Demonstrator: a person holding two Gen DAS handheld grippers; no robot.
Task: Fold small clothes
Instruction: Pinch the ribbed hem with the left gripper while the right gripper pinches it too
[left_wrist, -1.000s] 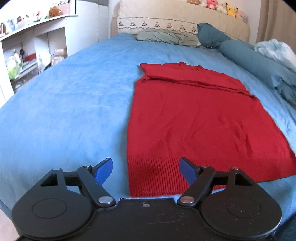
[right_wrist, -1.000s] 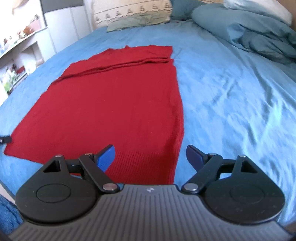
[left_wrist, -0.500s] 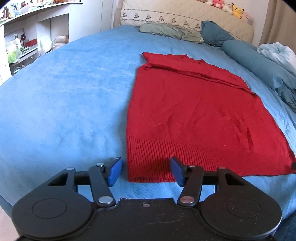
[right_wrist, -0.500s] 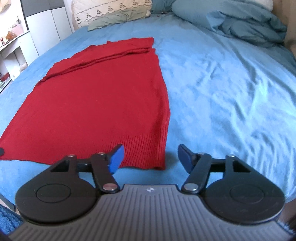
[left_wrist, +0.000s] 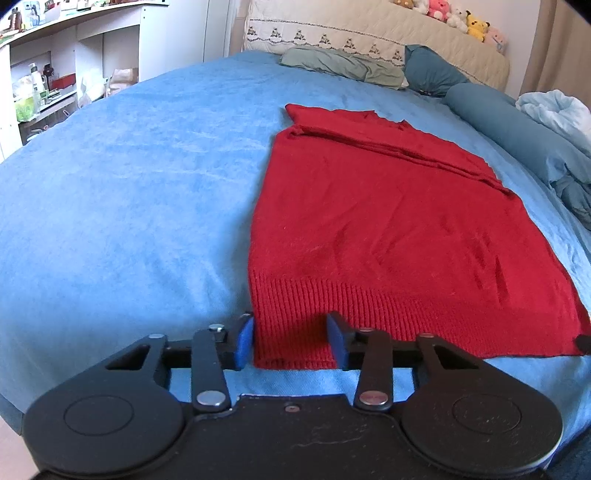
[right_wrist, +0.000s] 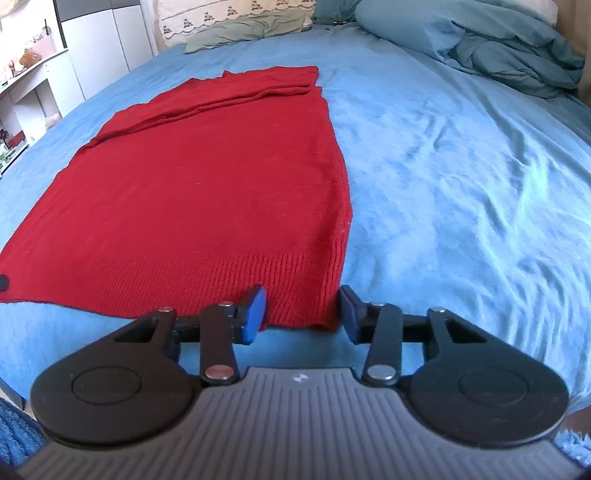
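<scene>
A red knit sweater (left_wrist: 388, 229) lies flat on the blue bed, sleeves folded across its far end; it also shows in the right wrist view (right_wrist: 207, 192). My left gripper (left_wrist: 291, 341) is open, its blue pads straddling the sweater's near left hem corner. My right gripper (right_wrist: 301, 314) is open, its pads straddling the near right hem corner. Neither has closed on the cloth. The tip of the other gripper shows as a dark spot at the hem's far end in each view.
The blue bedspread (left_wrist: 129, 206) surrounds the sweater. Pillows (left_wrist: 343, 66) and a headboard with plush toys (left_wrist: 461, 18) lie at the far end. A rumpled teal duvet (right_wrist: 498, 48) lies at the right. White shelves (left_wrist: 55, 74) stand left of the bed.
Both grippers have moved forward and down to the hem corners, and their jaws have narrowed around the cloth.
</scene>
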